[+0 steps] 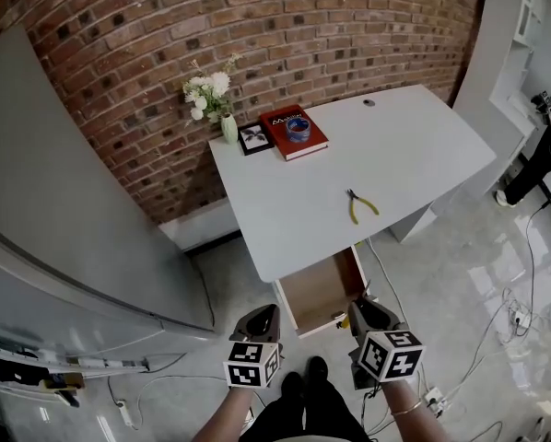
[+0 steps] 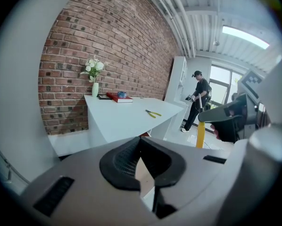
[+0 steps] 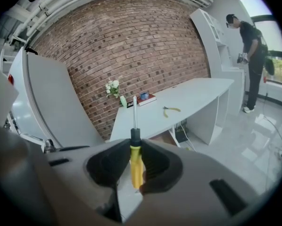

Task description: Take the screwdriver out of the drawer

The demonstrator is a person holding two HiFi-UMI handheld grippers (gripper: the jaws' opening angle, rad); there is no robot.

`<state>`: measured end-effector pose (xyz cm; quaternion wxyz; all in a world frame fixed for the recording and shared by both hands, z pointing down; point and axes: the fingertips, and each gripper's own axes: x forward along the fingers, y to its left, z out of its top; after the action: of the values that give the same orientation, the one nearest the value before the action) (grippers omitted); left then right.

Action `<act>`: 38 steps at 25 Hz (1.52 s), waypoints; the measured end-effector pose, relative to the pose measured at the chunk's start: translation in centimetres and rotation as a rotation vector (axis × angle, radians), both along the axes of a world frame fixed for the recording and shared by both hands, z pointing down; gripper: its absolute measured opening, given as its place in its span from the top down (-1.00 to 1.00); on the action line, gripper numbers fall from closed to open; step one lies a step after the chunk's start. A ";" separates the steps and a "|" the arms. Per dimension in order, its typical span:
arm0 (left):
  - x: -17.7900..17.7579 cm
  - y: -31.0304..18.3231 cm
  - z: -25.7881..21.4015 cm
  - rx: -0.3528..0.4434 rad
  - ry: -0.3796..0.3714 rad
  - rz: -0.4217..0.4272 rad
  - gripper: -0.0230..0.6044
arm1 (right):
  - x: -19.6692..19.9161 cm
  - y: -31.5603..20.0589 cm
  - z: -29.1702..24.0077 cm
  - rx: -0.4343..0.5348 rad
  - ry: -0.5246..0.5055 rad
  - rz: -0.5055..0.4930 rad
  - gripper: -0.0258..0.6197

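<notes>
Right gripper (image 3: 135,144): being held clamped on the screwdriver (image 3: 136,166).
Left gripper (image 2: 141,144): jaws being held together.
Drawer (image 1: 320,295): being seen open, lower centre.

A loft-style studio office: bare brick wall (image 1: 257,26), white desk (image 1: 395,145), exposed ceiling pipes (image 2: 178,13), floor cables (image 1: 520,316).

Screwdriver (image 3: 136,166): showing a yellow handle, a black collar and a bare steel shaft; sitting clamped by the handle between the jaws of the right gripper (image 3: 135,144); pointing shaft-first away from the gripper; hanging clear of the drawer. Drawer (image 1: 322,293): standing pulled open under the near edge of the table (image 1: 349,155); showing a brown wooden interior; lying just ahead of the gripper.
</notes>
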<state>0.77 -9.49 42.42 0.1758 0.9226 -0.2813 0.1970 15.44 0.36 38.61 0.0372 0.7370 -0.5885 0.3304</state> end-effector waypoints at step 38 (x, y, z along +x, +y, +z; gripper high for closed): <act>0.7 0.5 -2.0 0.049 0.001 0.030 0.95 | -0.4 1.7 -2.1 0.039 0.070 0.008 0.68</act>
<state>1.47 -8.98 40.41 0.1503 0.9309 -0.2721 0.1919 15.05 2.04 36.50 0.0422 0.7511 -0.5900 0.2931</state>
